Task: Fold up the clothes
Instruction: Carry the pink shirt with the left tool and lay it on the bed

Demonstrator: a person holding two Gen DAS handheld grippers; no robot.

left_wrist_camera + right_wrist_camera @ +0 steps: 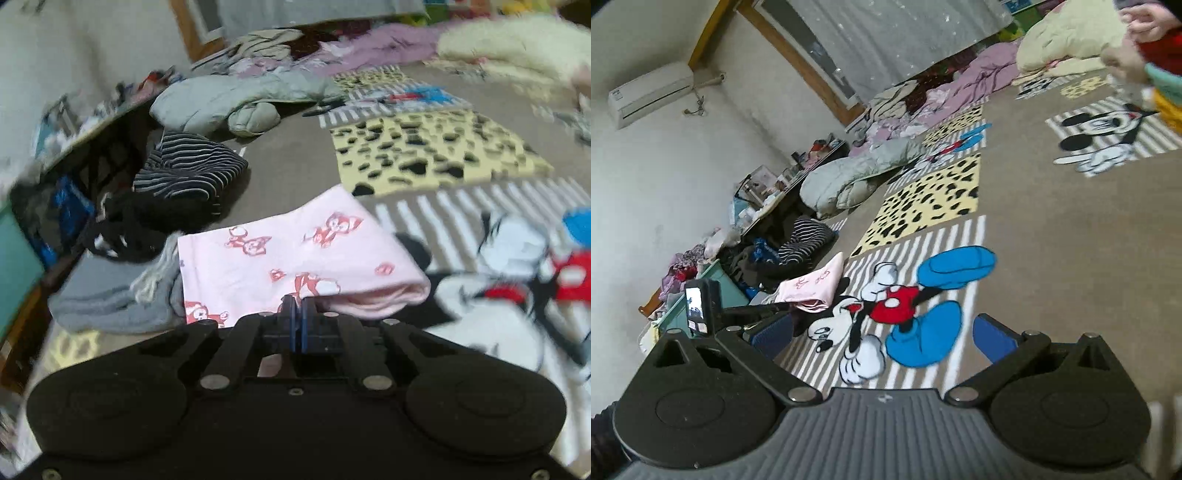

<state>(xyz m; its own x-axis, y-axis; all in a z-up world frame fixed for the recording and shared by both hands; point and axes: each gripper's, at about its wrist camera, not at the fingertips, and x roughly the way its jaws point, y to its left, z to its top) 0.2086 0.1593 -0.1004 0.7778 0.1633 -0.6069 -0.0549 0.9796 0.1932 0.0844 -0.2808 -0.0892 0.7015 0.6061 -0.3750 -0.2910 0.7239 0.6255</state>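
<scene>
Cartoon-printed carpet [1052, 229] covers the floor, with clothes heaped along its far edge by the wall. On it lies a folded pink garment [295, 258] with red animal prints, and the left gripper [298, 306] has its blue pads pressed together at the garment's near edge. Over the cartoon mouse figure, the right gripper [882, 343] is spread wide and holds nothing

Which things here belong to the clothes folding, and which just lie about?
In use: folded pink fox-print cloth; left gripper, fingers shut on it; right gripper, open.

Lying about: dark striped garment; grey padded jacket; grey knit scarf; cartoon-mouse carpet.
</scene>
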